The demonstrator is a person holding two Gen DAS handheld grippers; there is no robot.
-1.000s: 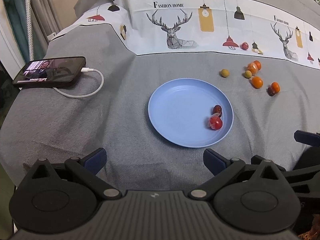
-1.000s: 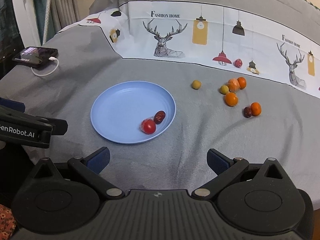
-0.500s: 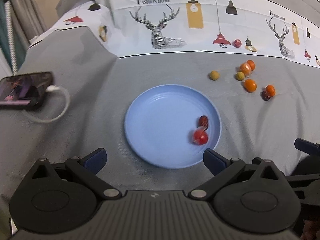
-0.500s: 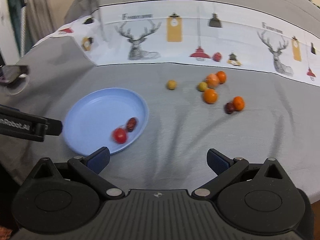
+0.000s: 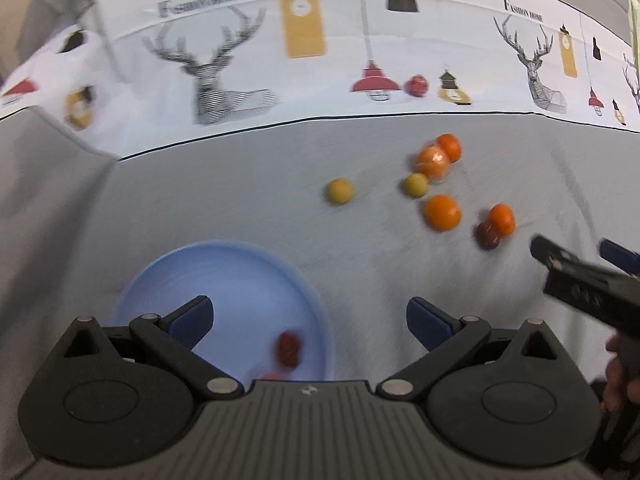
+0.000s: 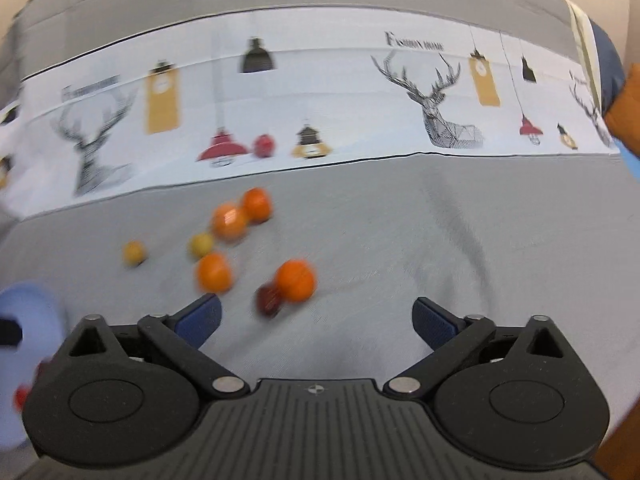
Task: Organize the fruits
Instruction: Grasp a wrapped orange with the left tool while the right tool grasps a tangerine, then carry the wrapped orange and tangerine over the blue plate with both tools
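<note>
A blue plate [image 5: 224, 272] lies on the grey cloth, under my open left gripper [image 5: 310, 320], with a dark red fruit [image 5: 288, 350] and a red one partly hidden in it. Beyond lie loose fruits: a yellow one [image 5: 339, 191], a yellow-green one [image 5: 416, 185], several orange ones [image 5: 442, 213] and a dark red one [image 5: 486, 236]. In the right wrist view my open right gripper [image 6: 316, 318] hovers just short of an orange fruit [image 6: 295, 280] and the dark red fruit [image 6: 268, 300]. The plate's edge [image 6: 32, 304] shows at far left. The right gripper also shows in the left wrist view [image 5: 580, 276].
A small red fruit [image 5: 417, 85] sits on the white printed band of cloth at the back, also in the right wrist view [image 6: 264, 145]. An orange cushion [image 6: 626, 116] is at the far right edge. The cloth slopes up behind the fruits.
Both grippers have moved forward and right toward the loose fruits. The phone and cable have left the views. The plate now sits low and left. Both stay open.
</note>
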